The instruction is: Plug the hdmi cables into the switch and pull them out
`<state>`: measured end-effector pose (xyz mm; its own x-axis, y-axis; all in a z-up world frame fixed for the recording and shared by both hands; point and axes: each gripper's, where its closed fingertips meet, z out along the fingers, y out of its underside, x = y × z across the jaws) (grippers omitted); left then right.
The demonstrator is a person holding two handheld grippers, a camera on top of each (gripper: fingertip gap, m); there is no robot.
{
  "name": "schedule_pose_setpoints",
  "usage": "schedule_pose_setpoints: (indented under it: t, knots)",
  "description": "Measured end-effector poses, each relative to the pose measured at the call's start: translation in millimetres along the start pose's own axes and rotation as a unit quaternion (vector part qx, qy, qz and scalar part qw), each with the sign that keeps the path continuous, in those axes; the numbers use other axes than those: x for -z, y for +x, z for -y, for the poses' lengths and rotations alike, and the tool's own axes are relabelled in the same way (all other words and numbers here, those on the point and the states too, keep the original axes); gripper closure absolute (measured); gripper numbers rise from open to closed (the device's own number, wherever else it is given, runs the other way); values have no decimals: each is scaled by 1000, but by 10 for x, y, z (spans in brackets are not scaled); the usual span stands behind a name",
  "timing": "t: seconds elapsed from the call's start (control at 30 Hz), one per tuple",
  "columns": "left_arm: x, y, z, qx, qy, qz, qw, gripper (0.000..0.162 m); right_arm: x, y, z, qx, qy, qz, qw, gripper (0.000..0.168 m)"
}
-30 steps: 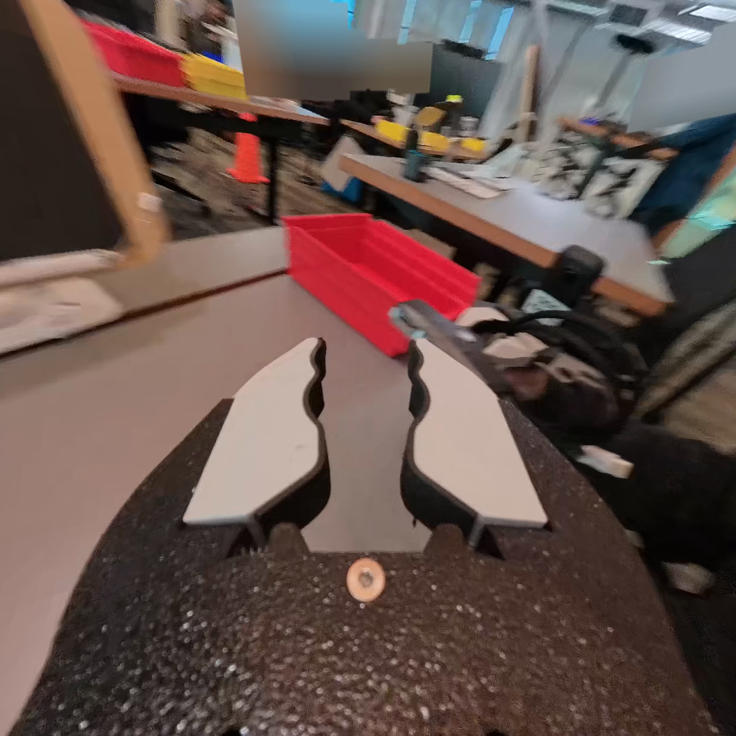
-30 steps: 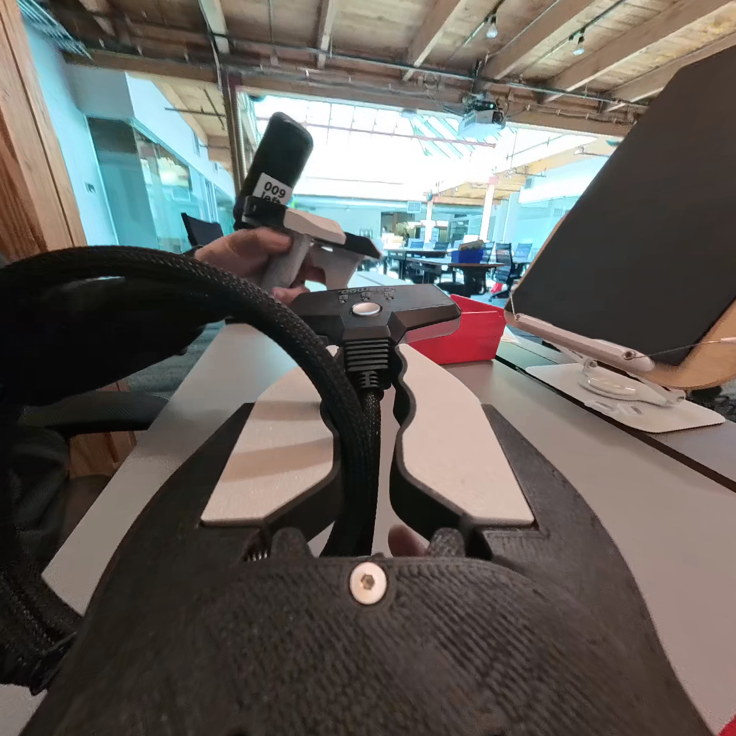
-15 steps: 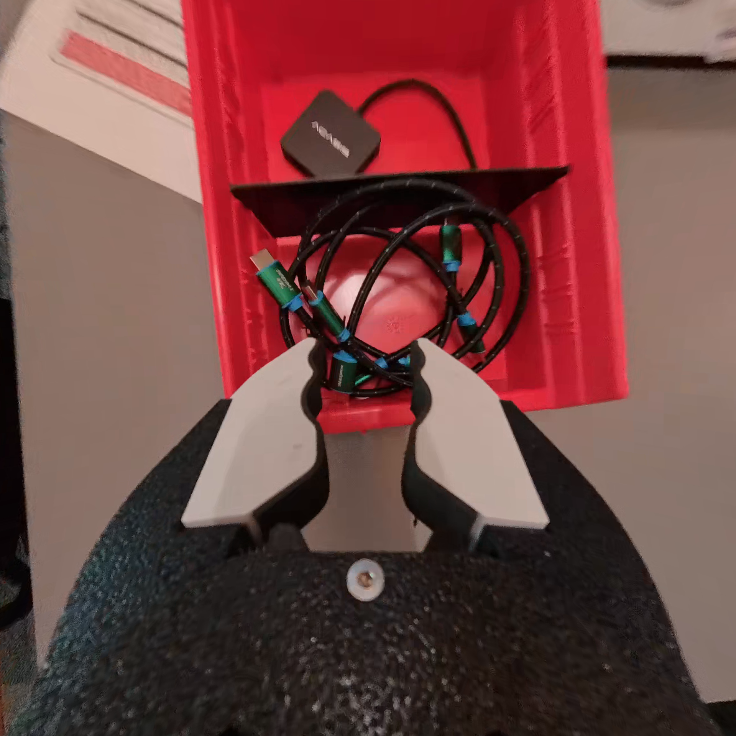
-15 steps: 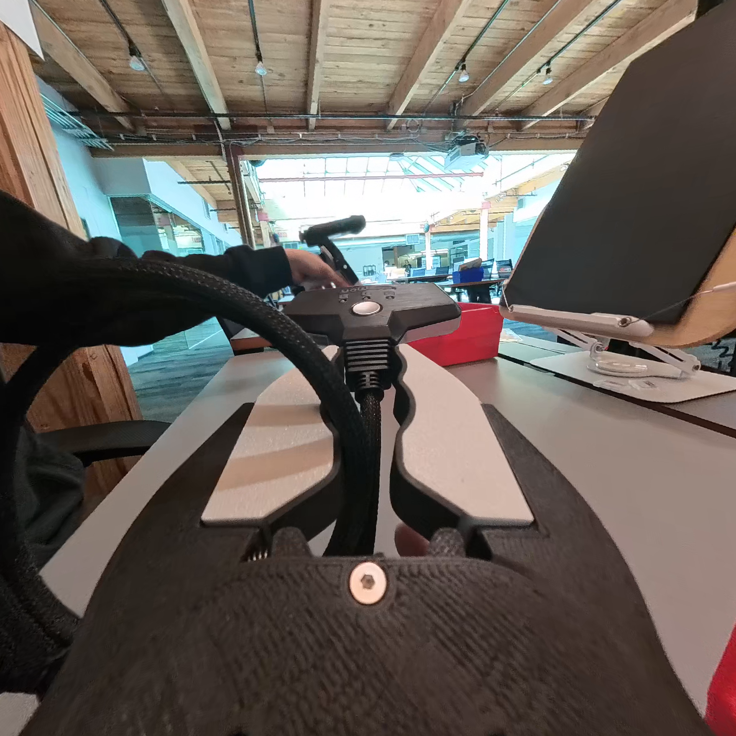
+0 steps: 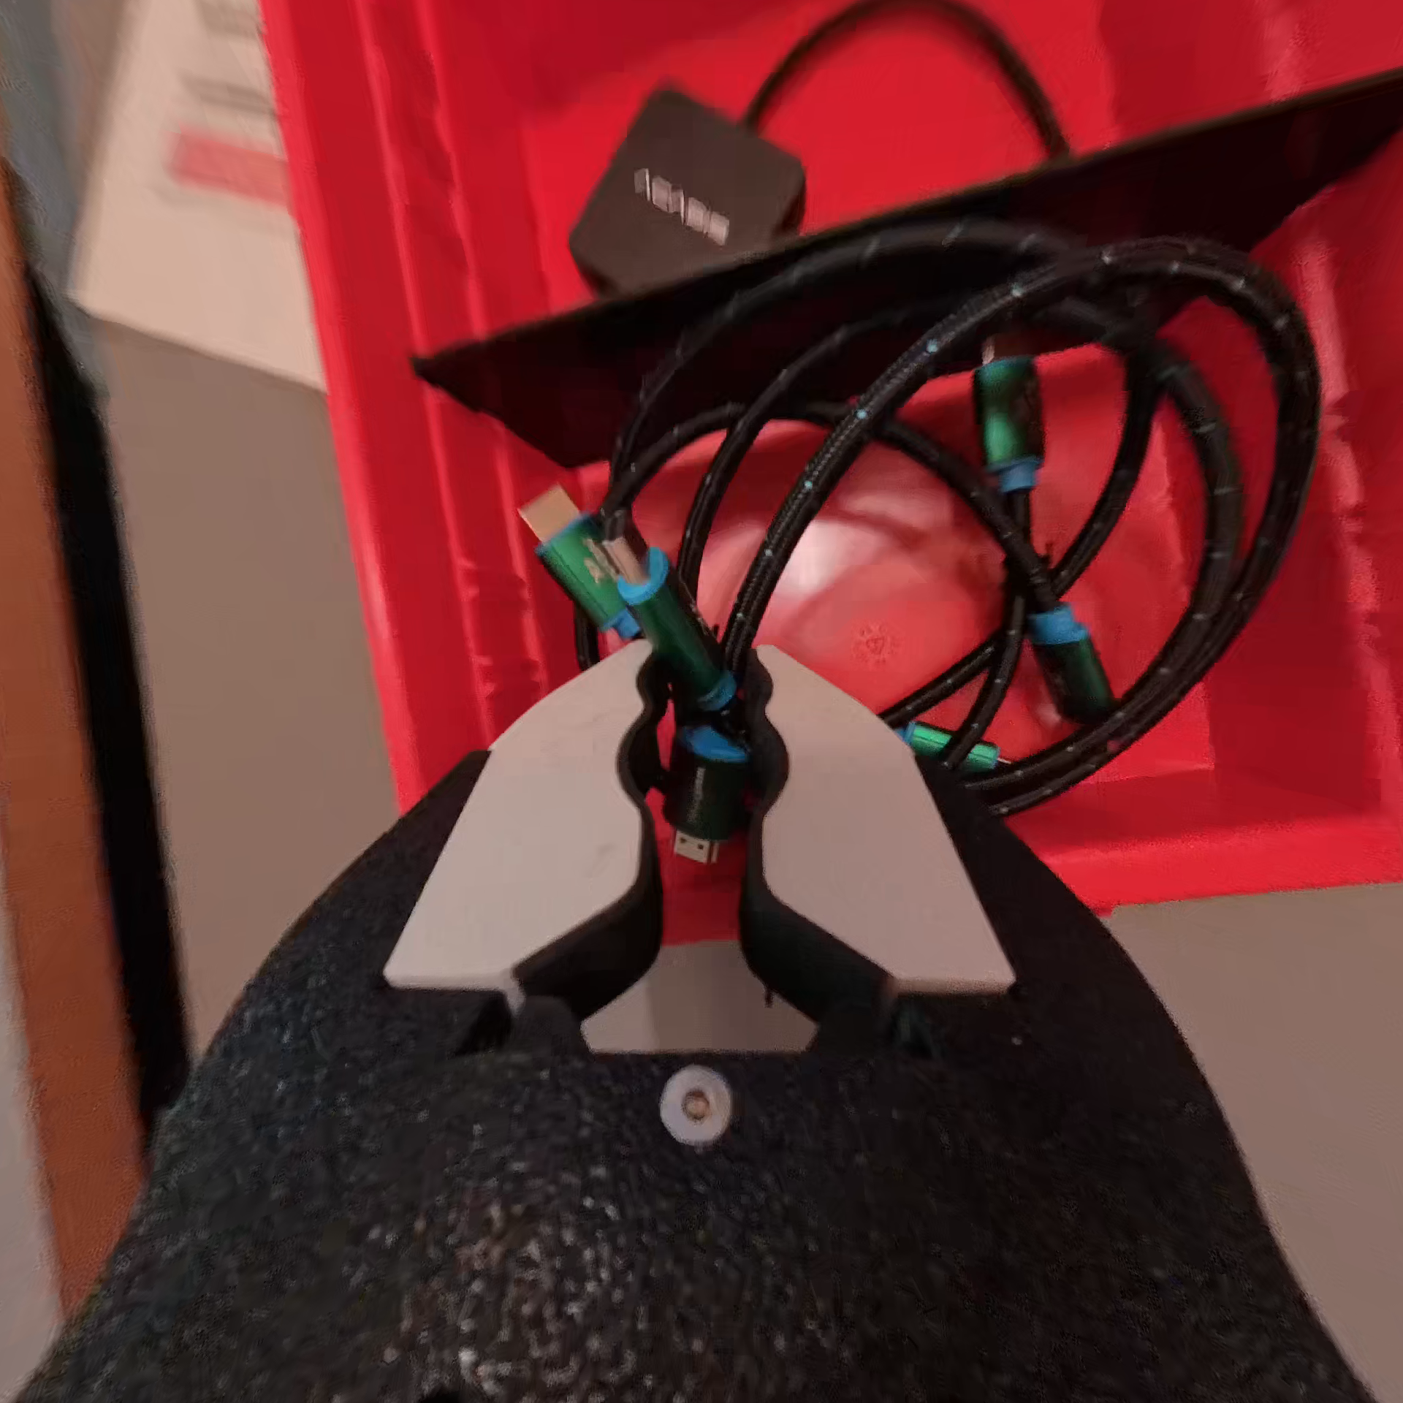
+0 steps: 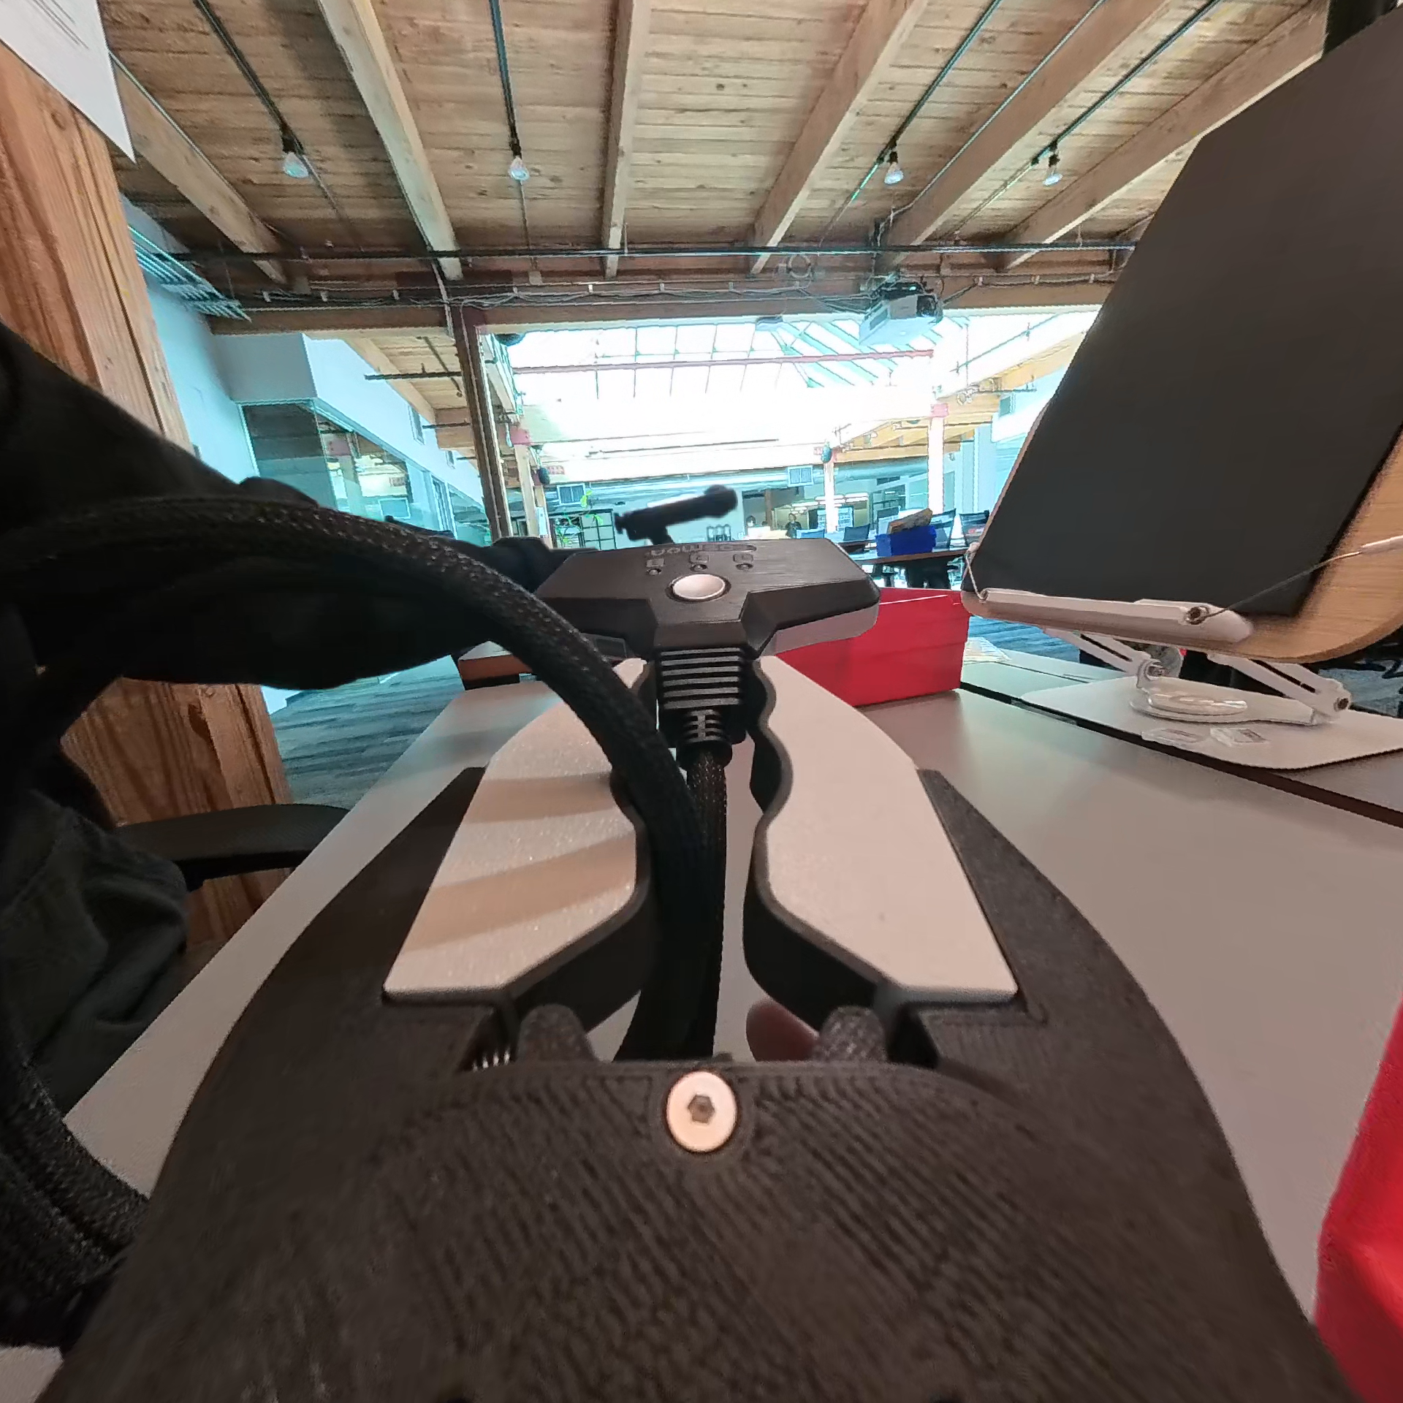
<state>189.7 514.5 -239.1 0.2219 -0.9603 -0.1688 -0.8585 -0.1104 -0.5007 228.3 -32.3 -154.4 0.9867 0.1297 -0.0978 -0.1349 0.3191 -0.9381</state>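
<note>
In the left wrist view, several black braided HDMI cables (image 5: 1063, 364) with green plugs lie coiled in the near compartment of a red bin (image 5: 364, 379). My left gripper (image 5: 702, 660) is down in the bin, its jaws closed onto a dark green plug (image 5: 702, 789) whose metal tip points back at me. In the right wrist view, my right gripper (image 6: 702, 668) is shut on the ribbed neck of the black HDMI switch (image 6: 706, 600), held above the grey table (image 6: 1139, 873). The switch's braided lead (image 6: 531, 607) loops off to the left.
A black divider (image 5: 835, 288) crosses the bin; a small black square box (image 5: 683, 197) lies behind it. In the right wrist view the red bin (image 6: 888, 645) is ahead, a dark board on a white stand (image 6: 1215, 379) right, a dark sleeve (image 6: 114, 569) left.
My left gripper swung from facing the room to above the bin, then dropped into it and narrowed its jaws around a plug. The right gripper kept hold of the switch and barely moved.
</note>
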Motion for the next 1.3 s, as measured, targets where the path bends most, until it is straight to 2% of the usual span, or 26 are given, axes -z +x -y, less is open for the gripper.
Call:
schedule_pose_setpoints:
  t: [0.03,0.13,0.2,0.33,0.47,0.57,0.63,0.77,0.87,0.93,1.03,1.3]
  knots:
    - [110,-2,83,-24,23,17,999,145,8,6,7,-1,2,0,1000,146]
    - [538,31,376,-110,99,80,986,149,21,19,18,-2,6,-4,1000,146]
    - [891,70,587,-175,153,131,964,149,22,24,15,1,4,-7,1000,146]
    - [1520,241,893,-251,240,195,917,150,27,28,19,0,6,-8,1000,146]
    - [2090,772,1071,-295,366,173,866,149,31,21,24,3,8,-8,1000,146]
    - [2347,1337,1033,-357,429,141,818,149,25,8,17,4,6,-5,1000,146]
    - [2395,1725,939,-403,442,122,792,149,18,-13,16,2,7,1,1000,146]
    - [2315,2334,724,-481,417,117,762,149,10,-49,16,5,7,10,1000,146]
    - [2215,2624,600,-540,368,169,738,149,26,-103,66,-2,24,31,999,146]
    - [2167,2782,550,-583,337,227,704,149,47,-155,125,-15,44,53,997,146]
    - [2112,3109,463,-623,320,250,669,149,74,-211,185,-25,63,77,995,146]
    - [2107,3582,444,-636,303,266,658,149,50,-275,179,-5,54,86,995,146]
